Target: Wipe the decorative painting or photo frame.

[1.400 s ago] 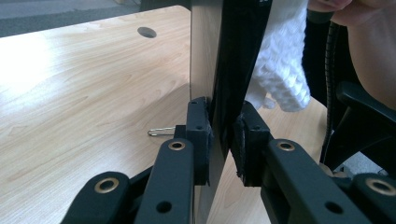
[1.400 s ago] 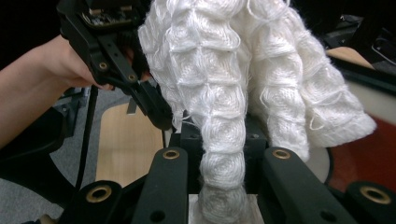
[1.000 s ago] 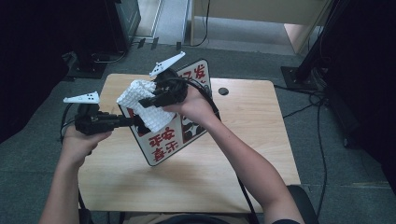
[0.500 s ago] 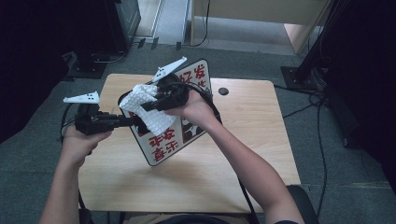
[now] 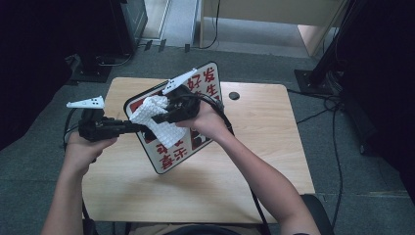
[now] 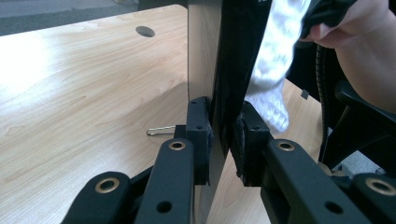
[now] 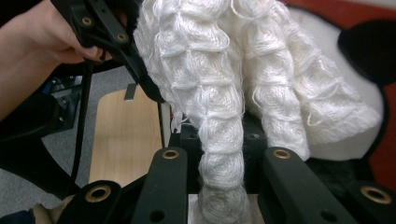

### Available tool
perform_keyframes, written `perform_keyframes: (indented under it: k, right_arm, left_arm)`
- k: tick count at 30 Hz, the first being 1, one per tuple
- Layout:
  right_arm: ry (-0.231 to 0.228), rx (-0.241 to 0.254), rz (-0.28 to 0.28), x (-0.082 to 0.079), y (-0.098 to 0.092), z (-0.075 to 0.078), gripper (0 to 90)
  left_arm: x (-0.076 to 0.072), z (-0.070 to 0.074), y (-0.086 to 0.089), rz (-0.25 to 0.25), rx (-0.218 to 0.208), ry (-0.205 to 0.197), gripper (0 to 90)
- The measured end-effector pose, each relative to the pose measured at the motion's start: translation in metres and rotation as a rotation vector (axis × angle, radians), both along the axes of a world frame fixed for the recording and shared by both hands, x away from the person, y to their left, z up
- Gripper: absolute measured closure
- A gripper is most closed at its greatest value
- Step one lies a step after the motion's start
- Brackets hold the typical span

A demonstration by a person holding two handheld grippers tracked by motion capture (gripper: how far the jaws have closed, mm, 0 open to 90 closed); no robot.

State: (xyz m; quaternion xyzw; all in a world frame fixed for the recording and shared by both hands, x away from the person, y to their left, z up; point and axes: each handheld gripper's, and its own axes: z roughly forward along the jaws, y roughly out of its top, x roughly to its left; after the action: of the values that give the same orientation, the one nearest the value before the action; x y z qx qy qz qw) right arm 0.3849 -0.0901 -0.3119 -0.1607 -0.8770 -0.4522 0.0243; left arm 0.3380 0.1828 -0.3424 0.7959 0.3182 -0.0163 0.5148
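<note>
A white sign board (image 5: 208, 81) with red characters is held tilted above the wooden table (image 5: 264, 147). My left gripper (image 5: 142, 127) is shut on the board's left edge; in the left gripper view its pads (image 6: 198, 135) clamp the thin board (image 6: 233, 56) edge-on. My right gripper (image 5: 164, 115) is shut on a white knitted cloth (image 5: 156, 122) that lies against the board's face. From the right gripper view, the cloth (image 7: 210, 70) bunches up out of the closed jaws of my right gripper (image 7: 223, 154), with the board's white and red face (image 7: 327, 28) behind it.
A round cable hole (image 5: 234, 95) sits near the table's far edge. A small wire clip (image 6: 161, 130) lies on the tabletop under the board. Black cables trail from both grippers. Dark equipment stands (image 5: 93, 68) are on the floor beyond the table.
My right gripper has slid the cloth a little down the board's face, toward the person. The left gripper and the board have stayed in place.
</note>
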Motion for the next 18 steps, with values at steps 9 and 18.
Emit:
perform_keyframes:
  k: [9, 18]
  right_arm:
    - [0.014, -0.009, 0.001, -0.002, -0.002, -0.012, 77.6]
    - [0.003, -0.043, 0.005, -0.005, -0.003, -0.023, 77.5]
  left_arm:
    - [0.000, 0.000, 0.000, 0.002, 0.003, -0.001, 78.6]
    - [0.001, 0.000, 0.000, -0.001, 0.001, 0.000, 78.6]
